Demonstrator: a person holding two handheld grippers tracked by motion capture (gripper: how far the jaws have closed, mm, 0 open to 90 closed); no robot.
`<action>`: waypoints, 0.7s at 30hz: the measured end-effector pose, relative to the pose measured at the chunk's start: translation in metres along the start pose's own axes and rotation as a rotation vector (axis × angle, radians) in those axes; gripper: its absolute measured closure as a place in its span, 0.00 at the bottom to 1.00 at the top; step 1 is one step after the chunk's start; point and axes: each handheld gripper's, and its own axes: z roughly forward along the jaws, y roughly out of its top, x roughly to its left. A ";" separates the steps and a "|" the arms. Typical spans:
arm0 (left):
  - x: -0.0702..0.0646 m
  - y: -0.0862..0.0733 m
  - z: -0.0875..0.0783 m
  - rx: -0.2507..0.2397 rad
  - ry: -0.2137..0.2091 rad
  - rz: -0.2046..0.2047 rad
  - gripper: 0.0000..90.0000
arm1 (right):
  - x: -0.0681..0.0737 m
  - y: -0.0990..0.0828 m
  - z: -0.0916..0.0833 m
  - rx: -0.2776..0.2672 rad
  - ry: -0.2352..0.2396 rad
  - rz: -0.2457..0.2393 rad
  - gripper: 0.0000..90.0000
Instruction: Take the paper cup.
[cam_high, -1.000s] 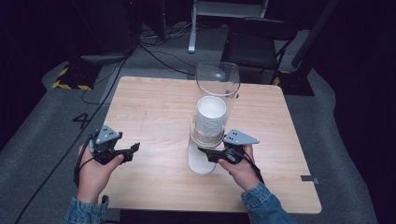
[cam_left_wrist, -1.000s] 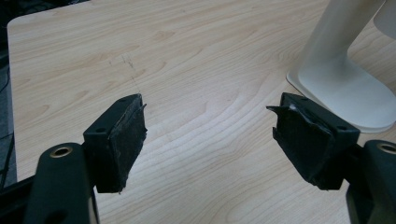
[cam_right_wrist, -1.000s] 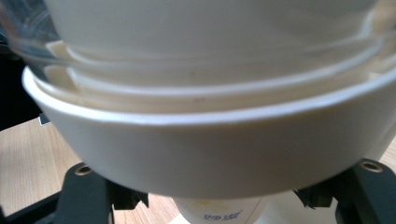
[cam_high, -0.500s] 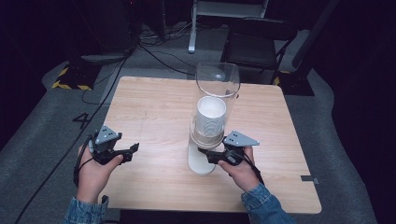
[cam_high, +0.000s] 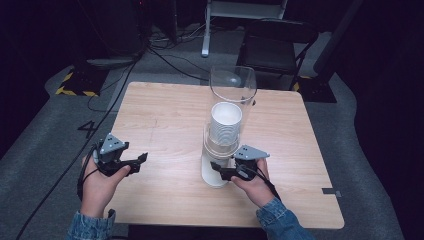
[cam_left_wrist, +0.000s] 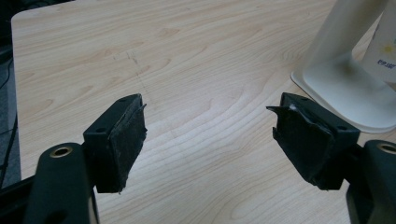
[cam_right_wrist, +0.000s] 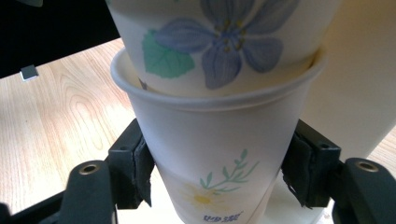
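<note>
High view: a white cup dispenser (cam_high: 216, 172) stands mid-table, a stack of paper cups (cam_high: 225, 125) hanging in its ring. The right gripper (cam_high: 223, 171) reaches under the stack; the left gripper (cam_high: 134, 164) hovers well apart over the wooden table (cam_high: 165, 120).

Left gripper view: jaws spread wide, holding nothing, above bare wood, the dispenser's foot just beside.

Right gripper view: jaws flank the bottom paper cup (cam_right_wrist: 210, 154), pads touching or nearly so. I judge the cup gripped but not yet pulled free.
</note>
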 end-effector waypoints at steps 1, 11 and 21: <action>0.000 0.000 0.000 0.001 0.000 0.001 0.28 | 0.000 0.000 0.000 0.002 0.000 0.000 0.38; -0.002 0.001 0.002 0.003 -0.003 0.000 0.28 | -0.001 -0.003 -0.002 0.021 0.007 0.000 0.37; -0.002 0.002 0.002 -0.001 -0.005 0.003 0.27 | 0.000 -0.007 -0.002 0.076 0.002 -0.012 0.37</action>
